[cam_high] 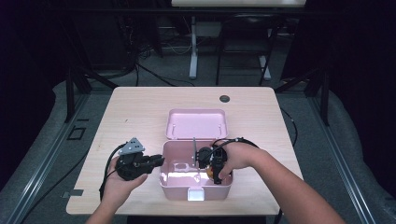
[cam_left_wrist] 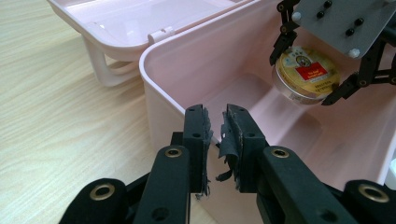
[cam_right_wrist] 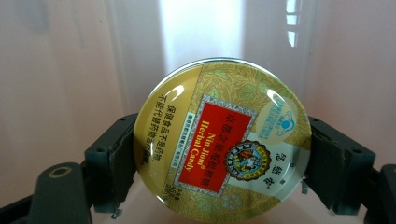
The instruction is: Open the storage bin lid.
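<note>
the right tongs (cam_right_wrist: 219,154) clamp a round gold tin (cam_right_wrist: 222,140) by its rim, inside the open pink box (cam_high: 170,179) on the counter (cam_high: 126,116). its red label reads "nin jiom herbal candy", with chinese writing beside it. the left tongs (cam_left_wrist: 218,130), nearly together and holding nothing, sit at the box's left wall.

The left hand (cam_high: 116,184) holds the left gripper (cam_high: 159,161) level, pointing right, its jaws nearly together with a narrow gap and nothing between them. The right forearm reaches in from the lower right; the right hand (cam_high: 238,156) tips the right gripper (cam_high: 215,175) downward, jaws clamped on a round tin (cam_right_wrist: 222,140).
</note>
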`<state>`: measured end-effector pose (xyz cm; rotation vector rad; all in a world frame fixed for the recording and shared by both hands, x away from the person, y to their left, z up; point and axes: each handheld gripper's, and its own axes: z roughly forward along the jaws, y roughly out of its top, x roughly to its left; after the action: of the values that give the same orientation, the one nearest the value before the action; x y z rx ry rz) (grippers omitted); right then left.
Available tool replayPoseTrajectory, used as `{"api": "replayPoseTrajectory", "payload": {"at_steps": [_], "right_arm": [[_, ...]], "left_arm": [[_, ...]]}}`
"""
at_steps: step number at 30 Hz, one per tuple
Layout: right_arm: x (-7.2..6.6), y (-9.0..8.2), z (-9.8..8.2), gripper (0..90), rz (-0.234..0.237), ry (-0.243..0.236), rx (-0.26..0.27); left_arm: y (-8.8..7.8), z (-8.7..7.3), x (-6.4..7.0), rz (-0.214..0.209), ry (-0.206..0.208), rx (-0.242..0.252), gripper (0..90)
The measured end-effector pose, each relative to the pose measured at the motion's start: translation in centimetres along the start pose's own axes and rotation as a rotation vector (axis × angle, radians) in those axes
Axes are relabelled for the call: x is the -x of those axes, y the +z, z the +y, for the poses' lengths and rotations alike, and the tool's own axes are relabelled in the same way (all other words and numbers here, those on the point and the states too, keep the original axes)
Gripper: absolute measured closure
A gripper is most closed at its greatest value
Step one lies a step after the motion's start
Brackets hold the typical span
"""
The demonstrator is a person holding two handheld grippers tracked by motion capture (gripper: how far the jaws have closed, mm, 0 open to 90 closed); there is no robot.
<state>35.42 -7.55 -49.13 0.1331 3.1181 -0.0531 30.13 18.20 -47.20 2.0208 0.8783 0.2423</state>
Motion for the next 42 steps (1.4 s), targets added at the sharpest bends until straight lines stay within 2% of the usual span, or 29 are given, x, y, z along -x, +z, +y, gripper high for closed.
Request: {"api": "replayPoseTrajectory", "payload": {"at_steps": [13, 27, 42], "right_arm": [[-0.1, 0.6, 0.0, 19.5, 0.003, -0.002, 0.013], [-0.1, 1.0, -0.1, 19.5, -0.010, -0.037, 0.018], [-0.1, 1.6, 0.0, 19.5, -0.019, -0.049, 0.014]], "left_arm": [[0.0, 0.0, 0.0, 0.000, 0.003, 0.000, 78.6], [0.0, 0.0, 0.0, 0.003, 0.005, -0.001, 78.6], [0.0, 0.0, 0.0, 0.002, 0.006, -0.002, 78.7]]}}
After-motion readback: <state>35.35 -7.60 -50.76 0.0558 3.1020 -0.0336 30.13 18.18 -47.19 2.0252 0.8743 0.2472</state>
